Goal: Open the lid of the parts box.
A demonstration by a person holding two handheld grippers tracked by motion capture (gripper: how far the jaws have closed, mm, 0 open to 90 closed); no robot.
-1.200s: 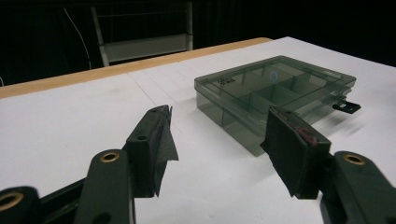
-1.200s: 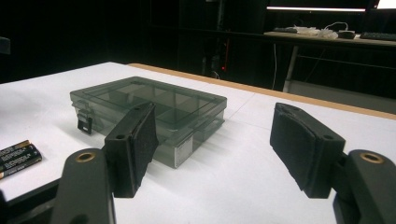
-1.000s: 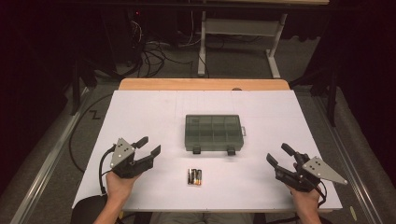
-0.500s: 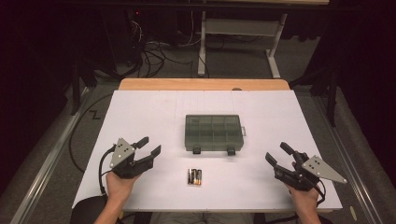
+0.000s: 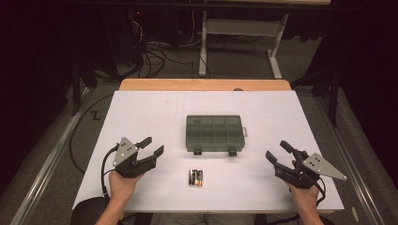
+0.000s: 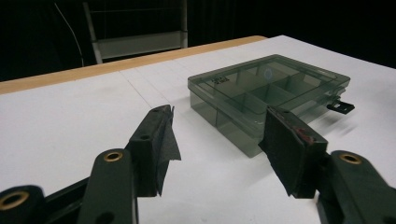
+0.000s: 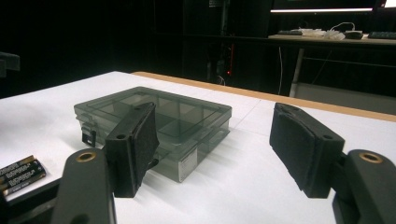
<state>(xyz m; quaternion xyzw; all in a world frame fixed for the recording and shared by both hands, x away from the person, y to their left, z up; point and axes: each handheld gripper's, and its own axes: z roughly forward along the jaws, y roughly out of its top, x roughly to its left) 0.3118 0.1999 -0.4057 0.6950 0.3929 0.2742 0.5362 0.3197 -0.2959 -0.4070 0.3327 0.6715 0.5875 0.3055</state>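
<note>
Left tool (image 5: 151,149) and right tool (image 5: 278,152) rest low, jaws spread wide.

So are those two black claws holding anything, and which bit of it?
Nothing is held. The left gripper and right gripper both stand open and empty above the white table, apart from the smoky clear plastic compartment box and the small batteries.

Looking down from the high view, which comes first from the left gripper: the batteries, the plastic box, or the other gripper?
From the left gripper, nearest first:
1. Batteries: just to its right, near the table's front edge.
2. Box: farther right and back, mid-table, lid closed. Its near corner is almost as close as the batteries.
3. Right gripper: far across, on the table's right side.
</note>
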